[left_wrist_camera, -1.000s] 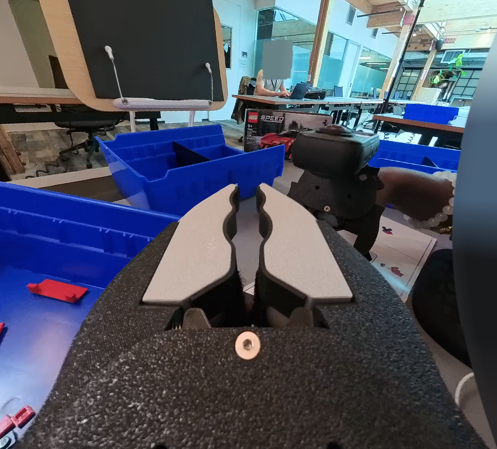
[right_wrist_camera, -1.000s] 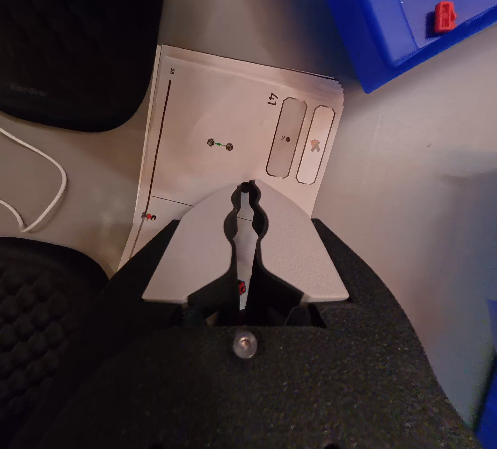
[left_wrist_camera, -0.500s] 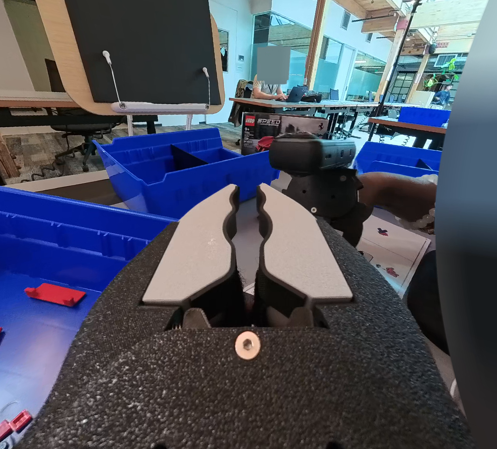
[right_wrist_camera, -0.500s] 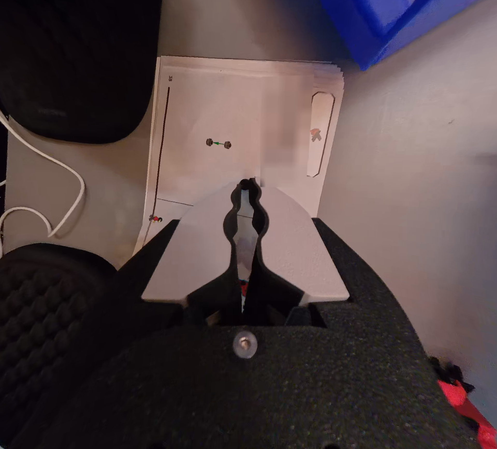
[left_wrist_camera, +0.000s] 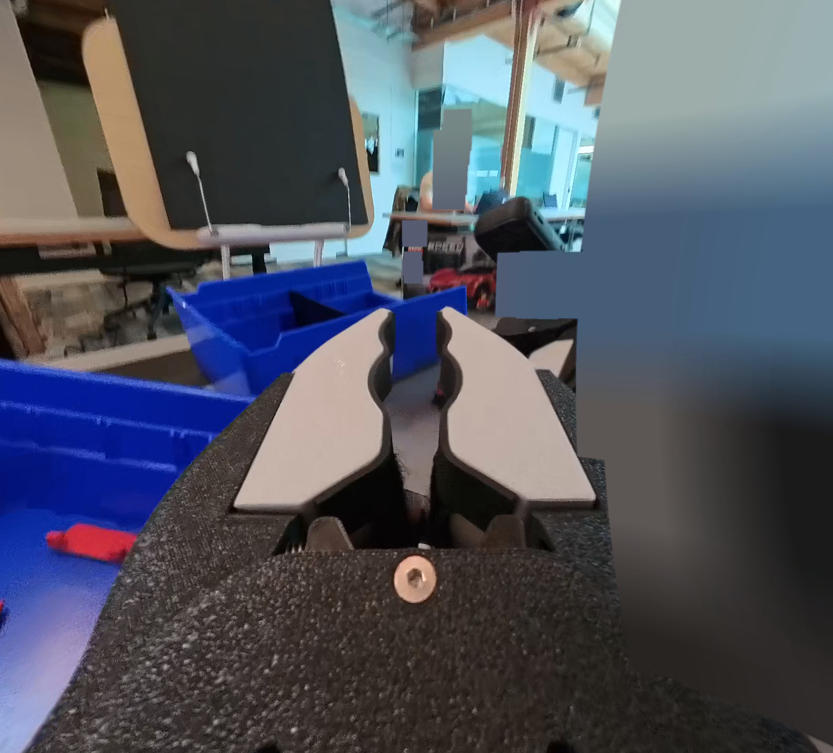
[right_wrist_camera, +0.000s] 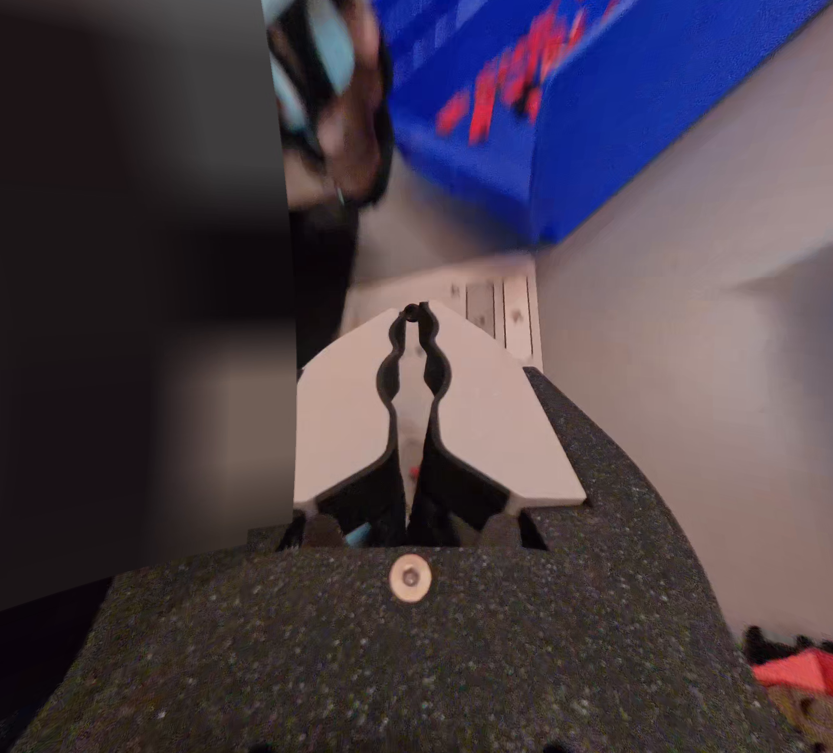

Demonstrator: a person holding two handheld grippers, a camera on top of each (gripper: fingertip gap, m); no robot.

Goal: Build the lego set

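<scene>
Evidently, the build is somewhere in its middle, as far as can be judged. In the left wrist view the left tool (left_wrist_camera: 415, 316) is seen with its jaws parted and nothing between them, raised above the desk (left_wrist_camera: 412, 409). A red car model (left_wrist_camera: 462, 280), apparently partly assembled, is visible in the centre of the frame just beyond the far blue bin (left_wrist_camera: 324, 325), so some of the work seems to have been done; its details cannot be made out. A loose red piece (left_wrist_camera: 90, 542) is left lying in the near blue bin (left_wrist_camera: 81, 429) at the lower left. In the right wrist view the right tool (right_wrist_camera: 414, 309) is shown with its tips drawn nearly together on a small dark piece (right_wrist_camera: 411, 311), too small for its kind to be told, though a small part of the set is suspected. The tool is held over the instruction booklet (right_wrist_camera: 518, 307), which lies open on the desk at the centre of the frame, just beside a blue bin (right_wrist_camera: 563, 122) at the upper right. Many red pieces (right_wrist_camera: 518, 77) are blurred inside that bin, so a good share of parts is judged still to be fitted. At the lower right corner a red assembly (right_wrist_camera: 793, 672) is partly seen. The dark piece is presumably yet to be attached.
</scene>
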